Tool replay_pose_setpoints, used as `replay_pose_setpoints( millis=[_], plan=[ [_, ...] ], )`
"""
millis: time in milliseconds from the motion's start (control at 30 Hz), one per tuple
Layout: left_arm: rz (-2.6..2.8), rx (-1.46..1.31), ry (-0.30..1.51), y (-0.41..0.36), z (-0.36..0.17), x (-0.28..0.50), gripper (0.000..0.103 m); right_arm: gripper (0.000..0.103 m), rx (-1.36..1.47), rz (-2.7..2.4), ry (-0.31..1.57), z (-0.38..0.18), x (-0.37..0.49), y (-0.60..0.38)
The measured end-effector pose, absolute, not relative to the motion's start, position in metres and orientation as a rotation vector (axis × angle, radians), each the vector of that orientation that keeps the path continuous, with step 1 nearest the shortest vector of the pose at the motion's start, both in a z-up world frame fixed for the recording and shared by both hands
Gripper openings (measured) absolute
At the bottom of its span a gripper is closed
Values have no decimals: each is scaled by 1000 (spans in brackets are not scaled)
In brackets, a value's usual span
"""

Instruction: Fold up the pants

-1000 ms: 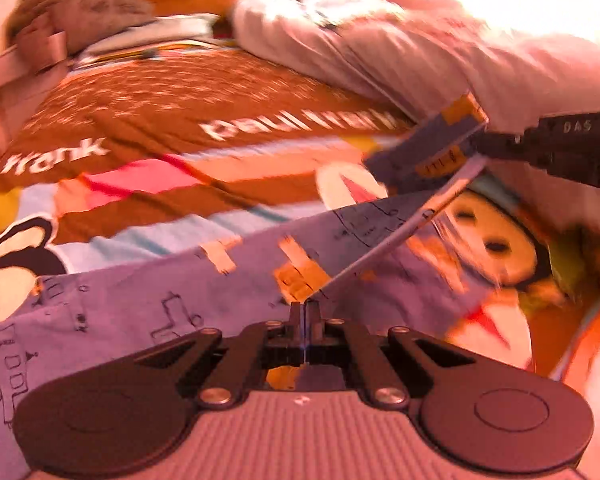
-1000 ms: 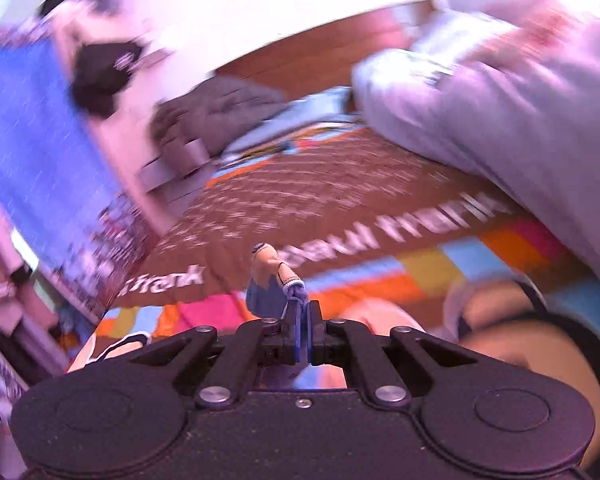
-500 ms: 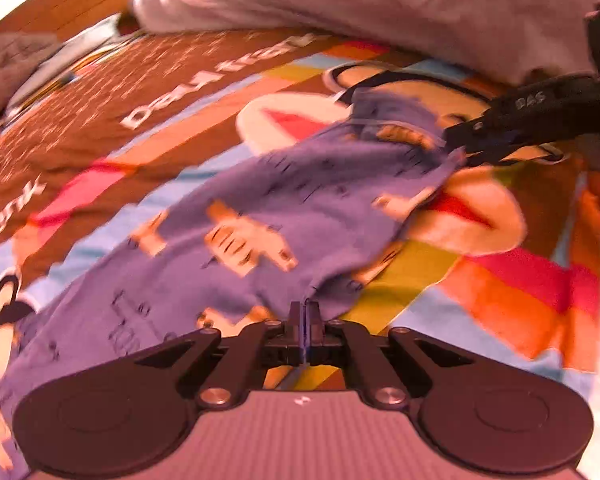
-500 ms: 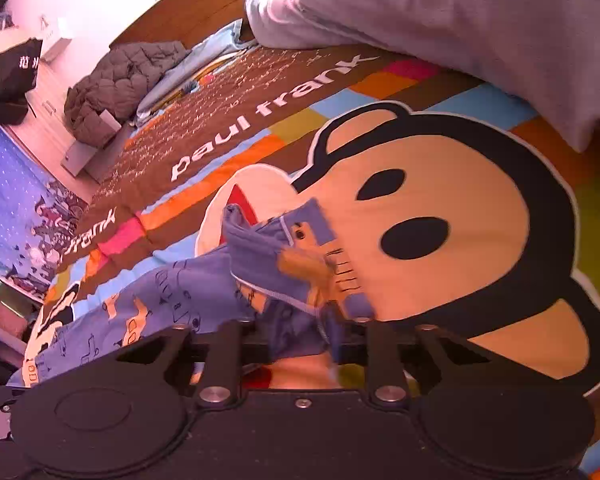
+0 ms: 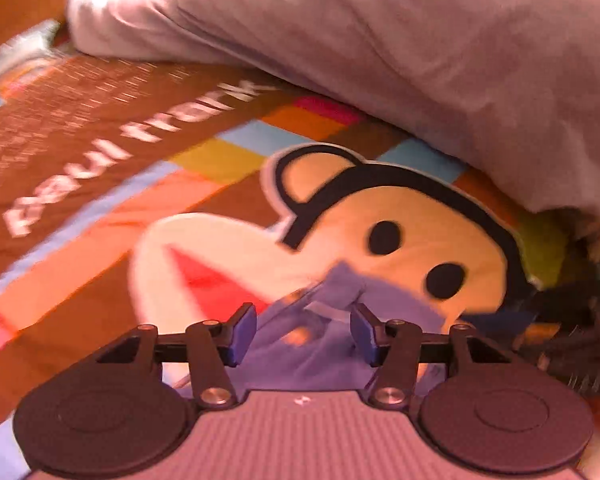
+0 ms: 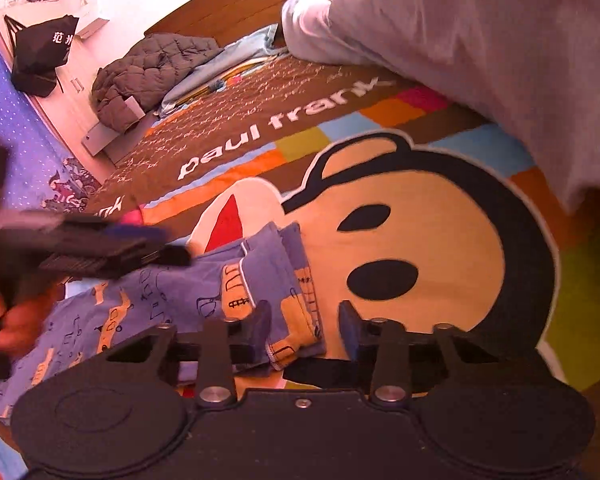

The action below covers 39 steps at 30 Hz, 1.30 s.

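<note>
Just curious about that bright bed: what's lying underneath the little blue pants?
The blue pants lie on a bedspread printed with a big cartoon monkey face; they cover part of its mouth. The print beneath the cloth is hidden.

Your left gripper (image 5: 303,332) is opening, its blue-padded fingers (image 5: 242,334) apart over a bunched edge of the blue pants (image 5: 340,292). These lie on a monkey-face bedspread (image 5: 400,216). A pale duvet (image 5: 420,52) is heaped behind.

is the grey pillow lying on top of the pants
No, in the right wrist view the pillow rests at the far side of the bedspread, apart from the pants.
</note>
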State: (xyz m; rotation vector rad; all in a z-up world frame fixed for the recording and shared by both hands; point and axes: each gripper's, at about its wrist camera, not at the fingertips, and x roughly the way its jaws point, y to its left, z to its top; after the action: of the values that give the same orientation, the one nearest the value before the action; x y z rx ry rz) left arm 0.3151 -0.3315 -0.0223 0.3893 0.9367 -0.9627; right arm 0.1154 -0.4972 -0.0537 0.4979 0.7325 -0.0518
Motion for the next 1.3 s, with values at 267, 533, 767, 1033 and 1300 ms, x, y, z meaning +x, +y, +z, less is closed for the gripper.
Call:
replay_pose_setpoints(
  millis=[267,533,767,1033,1300],
  plan=[
    [-882,535,984,-371,-46,314,12,12,528,-29,719,-55,111,-500],
    [-803,587,865,-391,-28,295,5,10,516,-17,689,-49,104,-499],
    [-755,667,856,-410,-45,290,18,16,523,-18,742,-55,110,-499],
    [-635,399,821,-325,-8,294,61,42,506,-11,795,-55,110,-501],
    [-331,271,901,-157,-15,231,63,46,606,54,880,-56,118,-495]
  ],
)
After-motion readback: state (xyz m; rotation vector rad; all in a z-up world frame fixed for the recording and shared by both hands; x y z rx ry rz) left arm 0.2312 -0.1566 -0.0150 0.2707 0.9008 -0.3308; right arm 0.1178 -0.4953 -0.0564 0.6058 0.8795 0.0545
